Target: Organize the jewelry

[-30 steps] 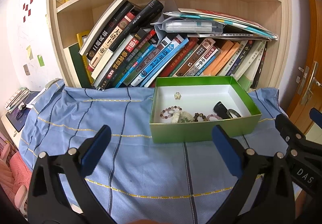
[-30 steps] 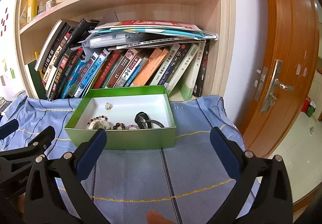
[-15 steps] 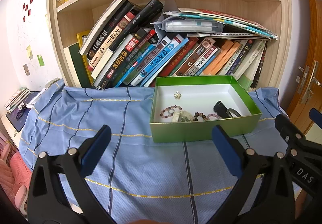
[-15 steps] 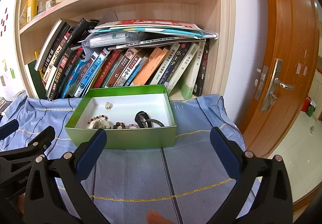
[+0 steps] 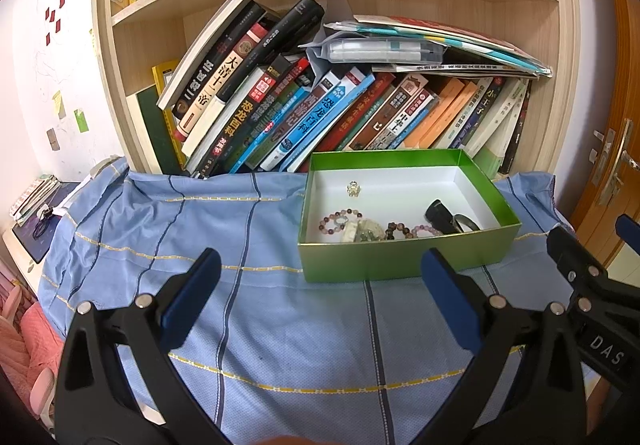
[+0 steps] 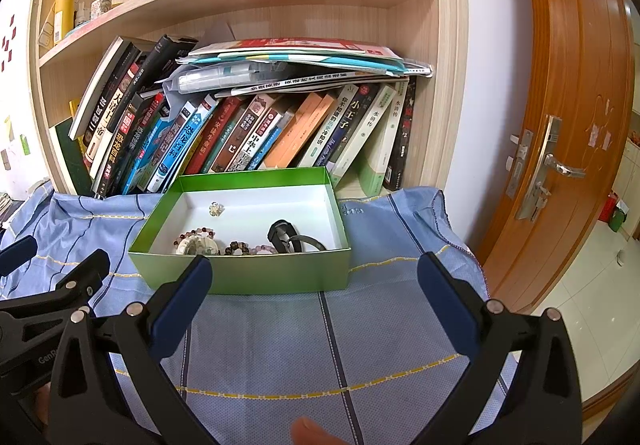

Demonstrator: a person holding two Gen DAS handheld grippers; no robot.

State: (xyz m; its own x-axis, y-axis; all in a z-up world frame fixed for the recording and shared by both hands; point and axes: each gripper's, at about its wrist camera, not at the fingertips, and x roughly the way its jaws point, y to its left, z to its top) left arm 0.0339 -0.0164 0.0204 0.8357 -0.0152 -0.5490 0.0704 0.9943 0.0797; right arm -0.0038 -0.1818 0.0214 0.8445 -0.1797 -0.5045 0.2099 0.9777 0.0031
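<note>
Nothing has shifted: both the left gripper (image 5: 320, 297) and right gripper (image 6: 312, 297) hang spread, empty. Bead bracelets (image 5: 340, 221), probably light and slippery, crowd the green box's (image 5: 400, 261) near edge; pinch a strand.

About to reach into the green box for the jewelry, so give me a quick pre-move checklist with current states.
1. Left gripper open, holding nothing: ok.
2. Right gripper open, holding nothing: ok.
3. Green box uncovered, sitting flat on the blue cloth: ok.
4. Bead bracelets lying apart from each other: not ok, bunched at the front wall.
5. Small gold charm lying alone: ok.
6. Black item identified: cannot tell.
</note>
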